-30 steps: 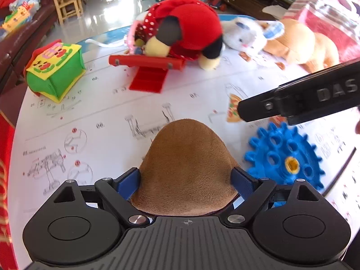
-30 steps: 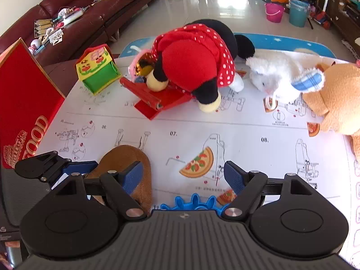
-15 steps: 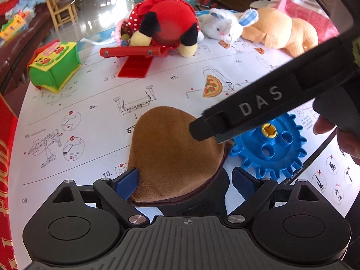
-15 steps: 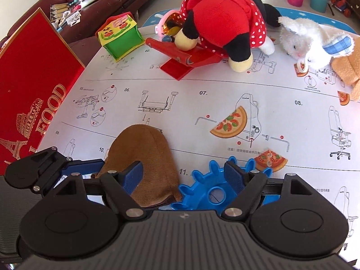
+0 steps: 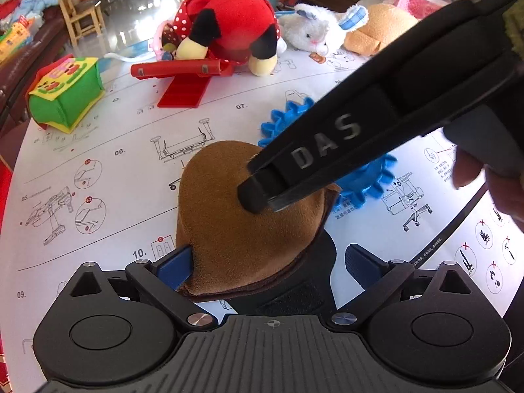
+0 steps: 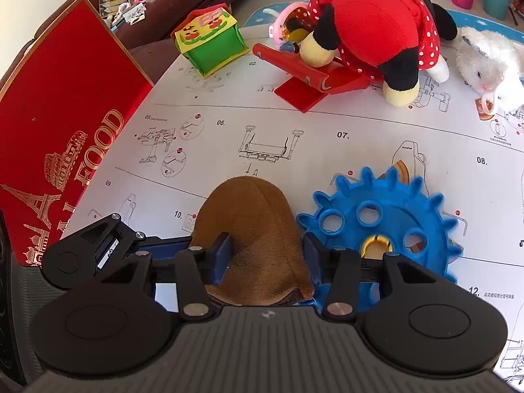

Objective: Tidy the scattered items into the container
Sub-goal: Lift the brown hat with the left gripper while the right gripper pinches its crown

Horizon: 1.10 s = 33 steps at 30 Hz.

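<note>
A brown plush piece (image 5: 242,222) lies on the white instruction sheet, also in the right wrist view (image 6: 258,229). My left gripper (image 5: 268,262) is open, its fingers well apart, with the piece's near edge between them. My right gripper (image 6: 267,258) has its jaws on both sides of the plush piece; whether it pinches it I cannot tell. One right finger (image 5: 304,163) crosses above the piece in the left wrist view. A blue gear (image 6: 383,226) lies right beside the piece. The red box (image 6: 55,131) stands at the left.
At the far side lie a red polka-dot mouse plush (image 6: 370,29), a red plastic toy (image 6: 311,82), a green felt house (image 6: 209,42), a white bunny (image 6: 488,59) and a tan plush (image 5: 380,29). A sofa with clutter stands beyond.
My right gripper has moved left from the blue gear onto the brown plush piece and narrowed around it. My left gripper has opened off the piece and drawn back.
</note>
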{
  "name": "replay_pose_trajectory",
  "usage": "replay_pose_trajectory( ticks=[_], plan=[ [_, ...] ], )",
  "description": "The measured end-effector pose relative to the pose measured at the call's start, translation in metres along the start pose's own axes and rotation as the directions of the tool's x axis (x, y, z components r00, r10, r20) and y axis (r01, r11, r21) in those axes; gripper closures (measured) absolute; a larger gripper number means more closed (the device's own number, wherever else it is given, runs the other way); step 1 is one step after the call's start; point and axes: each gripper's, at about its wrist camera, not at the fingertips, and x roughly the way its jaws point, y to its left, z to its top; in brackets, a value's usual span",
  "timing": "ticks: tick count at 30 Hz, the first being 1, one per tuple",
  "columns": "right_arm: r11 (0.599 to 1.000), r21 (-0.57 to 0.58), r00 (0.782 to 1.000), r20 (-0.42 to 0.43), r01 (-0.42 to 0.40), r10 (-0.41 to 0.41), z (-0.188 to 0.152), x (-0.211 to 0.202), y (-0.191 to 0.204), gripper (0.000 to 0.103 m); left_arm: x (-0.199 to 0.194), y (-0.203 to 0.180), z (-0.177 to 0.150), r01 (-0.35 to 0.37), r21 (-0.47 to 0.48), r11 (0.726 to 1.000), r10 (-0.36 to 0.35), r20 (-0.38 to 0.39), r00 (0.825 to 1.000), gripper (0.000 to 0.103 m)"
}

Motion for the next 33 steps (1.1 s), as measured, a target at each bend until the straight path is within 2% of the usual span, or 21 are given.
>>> replay_pose_trajectory(
  ticks=[5,7,14,19,21,27,30,33],
  plan=[
    [0.996,0.076,0.998,-0.029,-0.052,0.054,-0.003,-0.011,-0.006,0.065,-0.002,0.008,0.003,-0.016,-0.045,0.999,0.016,0.001,1.0,0.007],
    [0.993,0.101,0.997,-0.032,-0.063,0.067,-0.004,-0.013,-0.007,0.066,-0.004,0.008,0.004,-0.021,-0.05,0.999,0.021,-0.005,1.0,0.013],
    [0.988,0.123,0.996,-0.01,-0.088,0.09,-0.006,-0.032,-0.001,0.067,-0.02,0.0,0.003,-0.032,-0.057,0.998,0.032,0.014,0.999,0.017],
    [0.987,0.124,0.995,0.012,-0.1,0.099,-0.009,-0.041,0.001,0.065,-0.025,0.011,0.002,0.043,-0.138,0.989,-0.042,0.013,0.999,0.018],
    [0.987,0.125,0.995,0.012,-0.1,0.1,-0.01,-0.042,0.002,0.064,-0.024,0.019,-0.001,0.096,-0.188,0.978,-0.095,0.013,0.995,0.018],
    [0.989,0.127,0.997,0.026,-0.078,0.076,-0.015,-0.042,-0.002,0.062,-0.025,0.039,-0.004,0.169,-0.298,0.939,-0.162,0.048,0.986,0.018],
    [0.987,0.152,0.998,0.017,-0.062,0.06,-0.018,-0.037,-0.01,0.054,-0.025,0.041,-0.004,0.177,-0.305,0.936,-0.169,0.051,0.984,0.018],
    [0.976,0.202,0.996,0.009,-0.084,0.084,-0.021,-0.03,-0.015,0.054,-0.024,0.037,-0.005,0.153,-0.284,0.947,-0.147,0.044,0.988,0.018]
  ],
)
